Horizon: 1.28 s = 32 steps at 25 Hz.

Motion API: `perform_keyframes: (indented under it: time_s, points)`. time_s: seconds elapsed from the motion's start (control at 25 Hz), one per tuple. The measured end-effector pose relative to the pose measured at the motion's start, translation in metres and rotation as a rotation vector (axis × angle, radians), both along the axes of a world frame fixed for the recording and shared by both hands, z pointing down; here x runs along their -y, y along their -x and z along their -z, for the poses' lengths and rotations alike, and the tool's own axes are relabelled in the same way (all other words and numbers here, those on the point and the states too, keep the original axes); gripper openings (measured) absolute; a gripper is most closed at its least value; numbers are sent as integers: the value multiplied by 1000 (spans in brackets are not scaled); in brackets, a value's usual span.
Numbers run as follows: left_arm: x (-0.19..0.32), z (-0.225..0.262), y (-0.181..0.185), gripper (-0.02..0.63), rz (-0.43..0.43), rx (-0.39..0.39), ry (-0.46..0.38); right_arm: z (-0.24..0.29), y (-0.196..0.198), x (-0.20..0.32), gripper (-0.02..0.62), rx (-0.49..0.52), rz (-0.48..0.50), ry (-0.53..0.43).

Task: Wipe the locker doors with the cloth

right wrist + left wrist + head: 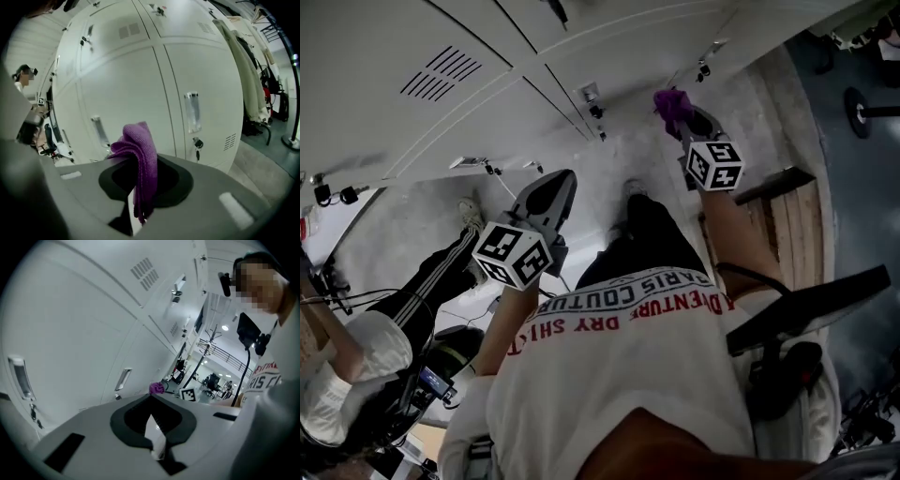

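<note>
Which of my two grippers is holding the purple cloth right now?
The right gripper: the purple cloth is pinched between its jaws. The left gripper has its jaws shut with nothing between them.

The purple cloth [140, 164] looks soft and nubbly, the pale locker doors [140, 89] smooth, faintly sheened painted metal.

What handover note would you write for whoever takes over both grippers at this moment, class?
Left gripper: jaws shut, empty.
Right gripper: jaws shut on the purple fuzzy cloth, bunched above them.
White metal locker doors: closed, ahead of the right gripper; cloth seems clear of them.
Done: cloth in grip.
Left: wipe the doors; no wiped patch can be told.
</note>
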<state>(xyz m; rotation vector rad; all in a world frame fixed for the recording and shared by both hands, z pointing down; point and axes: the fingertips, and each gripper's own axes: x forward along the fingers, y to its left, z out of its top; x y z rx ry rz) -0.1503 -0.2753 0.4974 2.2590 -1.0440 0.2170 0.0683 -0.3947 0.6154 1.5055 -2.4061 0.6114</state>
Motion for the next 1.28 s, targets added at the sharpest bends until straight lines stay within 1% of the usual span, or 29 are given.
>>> perform_keyframes:
  time_s: [0.08,0.2,0.32,0.4,0.48,0.52,0.6,0.72,0.84,0.92,1.0,1.12,1.2,1.28]
  points:
    - [-21,24,-5,0,-33,32,-29,50,15,-45,54,39,53,16]
    - [-53,68,-17,0,-64,10,-65,136,30,-106,54,116,136,-2]
    - [-88,115,-29,0,-89,7,-130,210,39,-162,54,147,238,-47]
    - [-115,137,-33,-1,-93,34,-174,242,45,-201,54,170,290,-67]
    - [-147,149,-35,0,-77,69,-196,261,48,-243,54,193,334,-65]
    - [-165,152,-37,0,-65,77,-202,267,48,-264,54,197,354,-62]
    - [-203,158,-46,0,-42,66,-208,274,42,-309,54,199,389,-59]
    - [-273,159,-77,0,-23,52,-229,278,17,-385,54,226,431,-66]
    - [-360,152,-132,0,-47,50,-244,272,-29,-477,54,218,448,-91]
    - [-424,152,-173,0,-64,18,-244,262,-65,-543,54,217,443,-74]
    - [-488,161,-206,0,-74,-12,-253,255,-95,-609,54,229,434,-38]
    - [-565,188,-238,0,-79,-2,-281,268,-131,-686,54,242,416,-16]
    - [-604,209,-254,0,-79,-4,-296,292,-147,-722,54,259,416,-29]
    - [-634,230,-262,0,-88,1,-312,318,-153,-750,54,278,426,-63]
